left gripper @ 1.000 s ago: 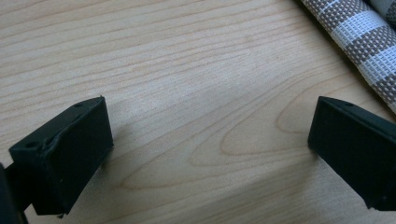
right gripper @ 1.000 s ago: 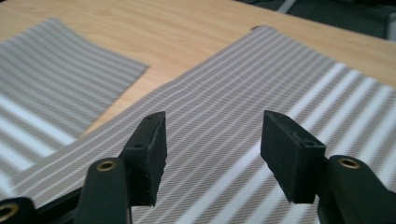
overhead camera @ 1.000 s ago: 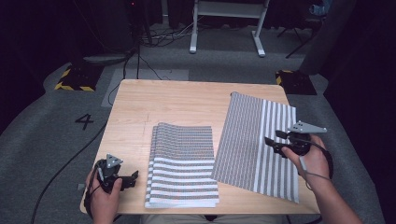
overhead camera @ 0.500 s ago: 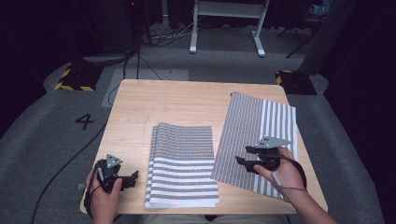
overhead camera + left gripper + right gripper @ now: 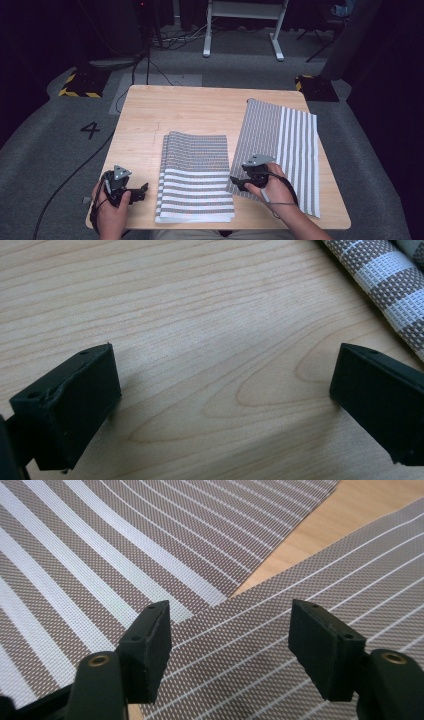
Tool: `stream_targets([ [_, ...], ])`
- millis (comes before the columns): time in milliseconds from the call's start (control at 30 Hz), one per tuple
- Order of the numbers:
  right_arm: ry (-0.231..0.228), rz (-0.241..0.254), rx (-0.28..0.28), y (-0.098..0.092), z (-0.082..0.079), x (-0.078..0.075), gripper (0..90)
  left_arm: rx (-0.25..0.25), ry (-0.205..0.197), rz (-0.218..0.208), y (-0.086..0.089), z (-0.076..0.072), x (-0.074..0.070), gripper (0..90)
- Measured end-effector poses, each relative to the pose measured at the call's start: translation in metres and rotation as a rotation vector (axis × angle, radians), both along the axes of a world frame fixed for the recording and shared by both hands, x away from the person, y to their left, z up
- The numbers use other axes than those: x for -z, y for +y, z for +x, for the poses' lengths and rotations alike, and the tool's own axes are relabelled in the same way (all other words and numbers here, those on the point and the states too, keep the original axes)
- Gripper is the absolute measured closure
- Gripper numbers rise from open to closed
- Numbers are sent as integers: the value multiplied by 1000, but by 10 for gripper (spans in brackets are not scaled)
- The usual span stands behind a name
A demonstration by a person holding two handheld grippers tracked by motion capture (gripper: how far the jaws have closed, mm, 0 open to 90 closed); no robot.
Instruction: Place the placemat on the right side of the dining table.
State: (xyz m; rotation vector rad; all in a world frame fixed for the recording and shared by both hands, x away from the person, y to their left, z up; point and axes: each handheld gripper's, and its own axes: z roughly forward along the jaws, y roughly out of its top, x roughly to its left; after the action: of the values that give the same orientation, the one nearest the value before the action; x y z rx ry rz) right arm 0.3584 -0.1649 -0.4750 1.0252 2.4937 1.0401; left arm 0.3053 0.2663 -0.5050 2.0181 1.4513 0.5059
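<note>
A stack of brown-and-white striped placemats [image 5: 196, 175] lies at the table's middle front. A single striped placemat [image 5: 282, 145] lies tilted to its right. My right gripper [image 5: 237, 183] hovers low over that single mat's near left corner, pointing left. Its jaws have just been opening and stand open in the right gripper view [image 5: 230, 625], with the mat's corner [image 5: 280, 645] beneath them and nothing gripped. My left gripper [image 5: 141, 192] rests at the front left, open over bare wood [image 5: 225, 365]. The edge of the stack [image 5: 385, 280] shows at the upper right of the left gripper view.
The wooden table [image 5: 190, 110] has bare room along its far half and left side. A strip of wood [image 5: 320, 530] shows between the two mats. Cables, a white stand and yellow-black marked blocks sit on the grey floor beyond.
My right hand has moved left and down, from the single mat's right side to its near left corner, and its jaws are wider. The left hand has stayed put.
</note>
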Motion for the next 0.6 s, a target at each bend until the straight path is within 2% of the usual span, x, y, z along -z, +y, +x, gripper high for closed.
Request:
stream_targets([
  [233,33,-25,20,16,-2,17,274,1,0,-1,0,0,0,0],
  [267,16,-26,19,17,-3,18,273,2,0,-3,0,0,0,0],
  [367,8,-15,28,17,-5,19,274,1,0,-1,0,0,0,0],
  [600,10,-36,18,17,-3,18,294,2,1,-1,0,0,0,0],
])
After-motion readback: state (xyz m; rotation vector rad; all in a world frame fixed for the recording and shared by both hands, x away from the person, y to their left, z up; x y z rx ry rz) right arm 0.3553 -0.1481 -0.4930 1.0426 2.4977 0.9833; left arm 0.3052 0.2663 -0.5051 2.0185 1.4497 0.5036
